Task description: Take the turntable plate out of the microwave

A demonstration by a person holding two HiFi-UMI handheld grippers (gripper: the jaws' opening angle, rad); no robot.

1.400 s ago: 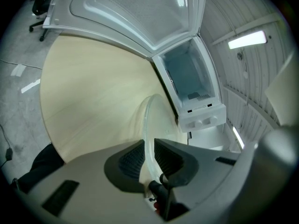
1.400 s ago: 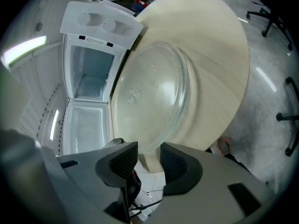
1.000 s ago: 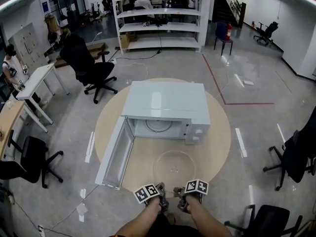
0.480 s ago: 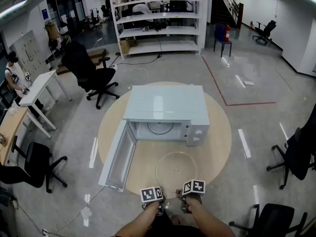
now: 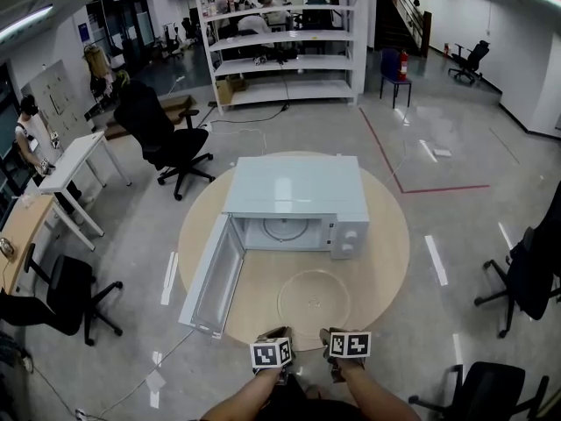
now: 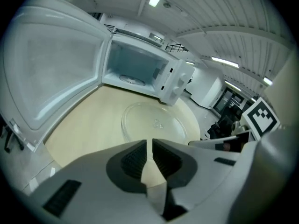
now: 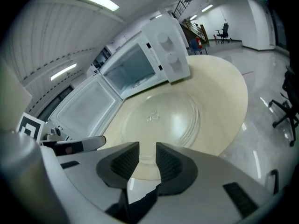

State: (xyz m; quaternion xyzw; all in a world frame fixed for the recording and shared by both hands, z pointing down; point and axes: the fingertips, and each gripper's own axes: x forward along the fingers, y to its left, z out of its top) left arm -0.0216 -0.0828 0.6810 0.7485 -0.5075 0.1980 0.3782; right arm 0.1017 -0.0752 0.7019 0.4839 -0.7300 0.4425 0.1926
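Observation:
The clear glass turntable plate (image 5: 314, 297) lies flat on the round wooden table (image 5: 386, 253), in front of the white microwave (image 5: 294, 187). The microwave's door (image 5: 215, 274) hangs wide open to the left, and its cavity (image 5: 282, 229) holds only the roller ring. Both grippers hover at the table's near edge, short of the plate and apart from it. My left gripper (image 5: 272, 353) (image 6: 150, 141) is shut with nothing in it and looks at the plate (image 6: 156, 122). My right gripper (image 5: 348, 345) (image 7: 147, 146) has a narrow gap between its jaws, empty, with the plate (image 7: 161, 120) just beyond.
Black office chairs stand around the table at the left (image 5: 61, 296), the far left (image 5: 171, 139) and the right (image 5: 526, 279). Desks with people (image 5: 31, 130) line the left side. A white shelf unit (image 5: 285, 46) stands at the back.
Both grippers have drawn back from the plate's near rim toward me. The plate stays flat on the table. The head view has shifted slightly.

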